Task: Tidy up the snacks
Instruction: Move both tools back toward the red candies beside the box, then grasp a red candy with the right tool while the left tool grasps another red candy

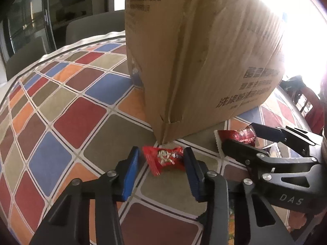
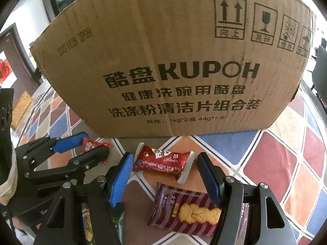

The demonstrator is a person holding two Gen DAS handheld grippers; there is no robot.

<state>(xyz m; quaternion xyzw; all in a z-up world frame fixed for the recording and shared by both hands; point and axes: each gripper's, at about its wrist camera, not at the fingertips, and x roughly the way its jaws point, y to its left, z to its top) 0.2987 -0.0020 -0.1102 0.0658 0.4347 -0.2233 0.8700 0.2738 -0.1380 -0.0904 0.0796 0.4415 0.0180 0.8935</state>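
A small red candy [image 1: 163, 158] lies on the checked tablecloth [image 1: 65, 122] at the near corner of a big cardboard box [image 1: 204, 61]. My left gripper [image 1: 161, 150] straddles it with a blue pad close on each side, not visibly pressing. In the right wrist view, a dark red snack bar [image 2: 163, 161] lies in front of the cardboard box [image 2: 173, 61]. My right gripper [image 2: 165, 155] stands open around the bar, its left pad at the wrapper's end and a gap on the right. Each gripper also shows in the other's view: the left gripper [image 2: 90, 146], the right gripper [image 1: 245, 140].
A brown striped biscuit pack [image 2: 184, 210] lies just below the snack bar, partly under my right finger. A green packet [image 2: 119, 220] pokes out at the bottom left. A chair back [image 1: 92, 28] and a glass cabinet stand beyond the table's far edge.
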